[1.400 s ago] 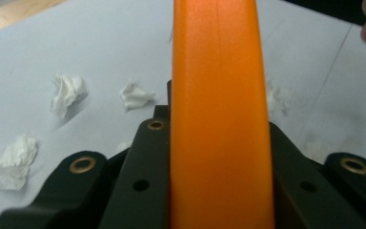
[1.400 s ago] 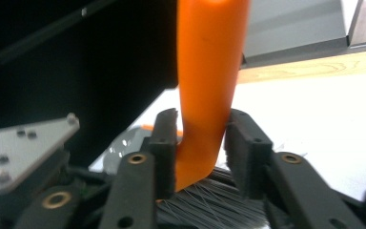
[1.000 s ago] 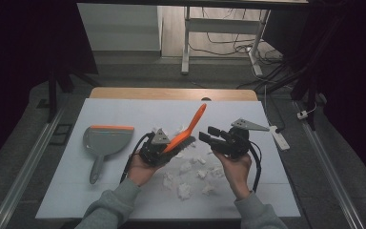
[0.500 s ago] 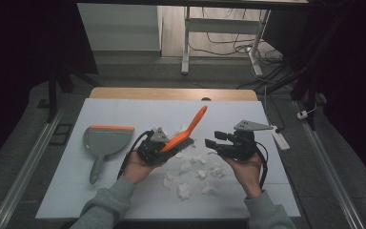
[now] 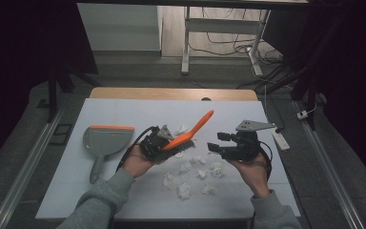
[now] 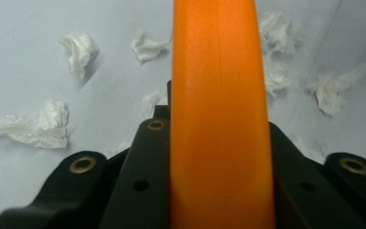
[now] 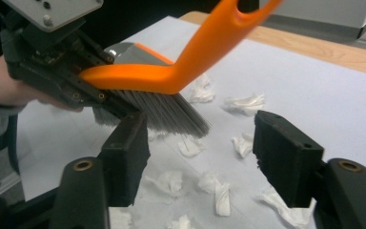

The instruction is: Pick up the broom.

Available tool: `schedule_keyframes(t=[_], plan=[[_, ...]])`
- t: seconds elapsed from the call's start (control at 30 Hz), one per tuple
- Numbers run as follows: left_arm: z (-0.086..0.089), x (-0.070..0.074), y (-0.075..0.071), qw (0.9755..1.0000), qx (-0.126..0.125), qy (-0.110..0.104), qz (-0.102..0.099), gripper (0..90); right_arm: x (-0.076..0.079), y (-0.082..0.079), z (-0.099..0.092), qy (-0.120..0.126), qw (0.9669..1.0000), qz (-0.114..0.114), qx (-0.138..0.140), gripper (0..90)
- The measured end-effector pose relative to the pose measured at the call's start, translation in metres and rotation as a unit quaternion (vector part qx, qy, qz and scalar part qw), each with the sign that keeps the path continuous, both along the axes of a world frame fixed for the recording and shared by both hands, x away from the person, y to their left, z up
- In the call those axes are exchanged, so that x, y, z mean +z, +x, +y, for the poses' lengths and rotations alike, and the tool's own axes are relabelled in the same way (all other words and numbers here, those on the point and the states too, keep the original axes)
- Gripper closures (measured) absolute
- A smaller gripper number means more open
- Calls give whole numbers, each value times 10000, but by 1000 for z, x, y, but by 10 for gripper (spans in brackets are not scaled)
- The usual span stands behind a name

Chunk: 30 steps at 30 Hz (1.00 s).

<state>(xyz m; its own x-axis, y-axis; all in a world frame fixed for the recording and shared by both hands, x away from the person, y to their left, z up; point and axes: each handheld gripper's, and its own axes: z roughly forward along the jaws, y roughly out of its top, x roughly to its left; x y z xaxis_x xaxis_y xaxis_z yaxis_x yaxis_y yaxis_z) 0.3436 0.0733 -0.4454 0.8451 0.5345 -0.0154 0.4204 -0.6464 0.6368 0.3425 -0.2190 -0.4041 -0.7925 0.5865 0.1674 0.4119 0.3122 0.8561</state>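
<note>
Where bristles [image 7: 171, 114] hang: right tool's [image 7: 200, 157] view.

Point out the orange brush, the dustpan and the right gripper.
orange brush [image 5: 190, 133]: high view, mid-handle.
dustpan [image 5: 106, 141]: high view, grey pan.
right gripper [image 7: 200, 157]: right gripper view, midway between its open fingertips.

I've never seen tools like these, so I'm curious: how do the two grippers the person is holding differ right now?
The left gripper is shut on the orange brush, bristles over the paper scraps; the right gripper holds nothing, and its jaws have just been opening. The left gripper hangs above the scraps' near-left edge, the right gripper beside their right edge. Both are black, hand-held, with trailing cables.
</note>
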Motion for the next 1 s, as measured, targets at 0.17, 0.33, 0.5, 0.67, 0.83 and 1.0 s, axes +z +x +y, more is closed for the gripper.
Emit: schedule_keyframes(t=[0.17, 0.33, 0.5, 0.67, 0.83, 1.0], plan=[[0, 5, 2, 9993, -254, 234, 126, 801, 1, -1, 5, -193, 9996, -94, 171, 336], [-4, 7, 3, 9976, -433, 525, 156, 801, 5, -5, 16, -418, 9981, -193, 412, 295], [-12, 7, 4, 9947, -573, 815, 251, 801, 6, -8, 22, -625, 9964, -308, 476, 295], [-23, 2, 4, 9916, -740, 1017, 287, 801, 9, -10, 28, -699, 9948, -275, 682, 295], [-36, -1, 0, 9879, -982, 1165, 298, 801, 7, -5, 31, -925, 9917, -287, 850, 296], [-45, -2, -3, 9825, -1242, 1354, 311, 801, -2, 0, 38, -1415, 9836, -132, 1108, 316]])
